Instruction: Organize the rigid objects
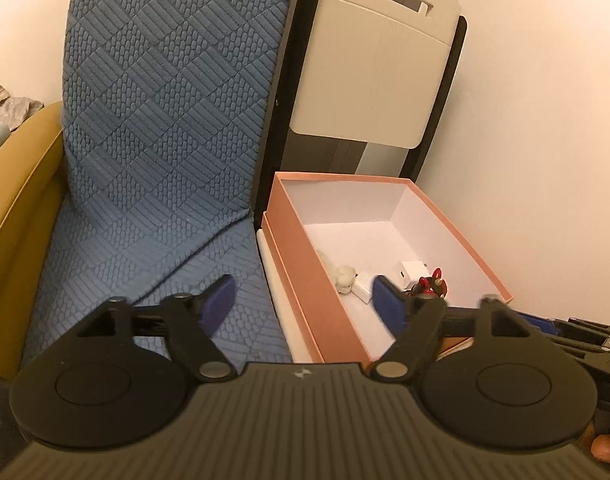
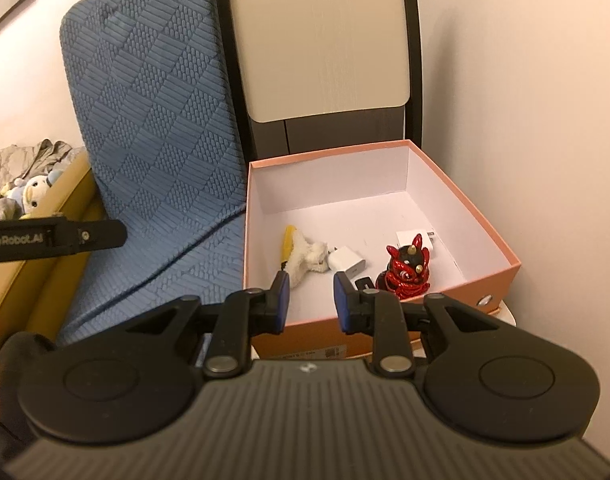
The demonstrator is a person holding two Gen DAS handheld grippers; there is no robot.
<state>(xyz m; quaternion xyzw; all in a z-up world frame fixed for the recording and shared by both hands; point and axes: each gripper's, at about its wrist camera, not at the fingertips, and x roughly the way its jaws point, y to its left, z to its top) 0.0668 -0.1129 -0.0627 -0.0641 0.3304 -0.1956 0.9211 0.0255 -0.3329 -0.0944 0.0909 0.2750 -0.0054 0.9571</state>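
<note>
Beside the blue quilted cushion [image 2: 153,128] we find the pink box [image 2: 485,240], open-topped and white inside, resting on a pale surface against the wall, with a cream folding panel [image 2: 325,48] standing upright behind it. In the box lie a fluffy white toy with a yellow part [image 2: 305,254], a white charger [image 2: 347,266] touching the toy's end, a second white charger [image 2: 409,238] toward the right wall, and a glossy red and black figurine [image 2: 407,270] standing just in front of that second charger. Something small and black sits between the first charger and the figurine, too hidden for us to tell what it is. Our left gripper [image 1: 305,300] has its blue pads spread wide with nothing between them, one finger over the cushion and the other over the near left corner of the box. Our right gripper [image 2: 309,300] hovers at the near wall of the box with only a narrow gap between its blue pads; we see nothing pinched there. To the far left, past the mustard-coloured seat edge [image 2: 71,184], a small plush toy [image 2: 35,194] rests against crumpled grey fabric [image 2: 29,160].
</note>
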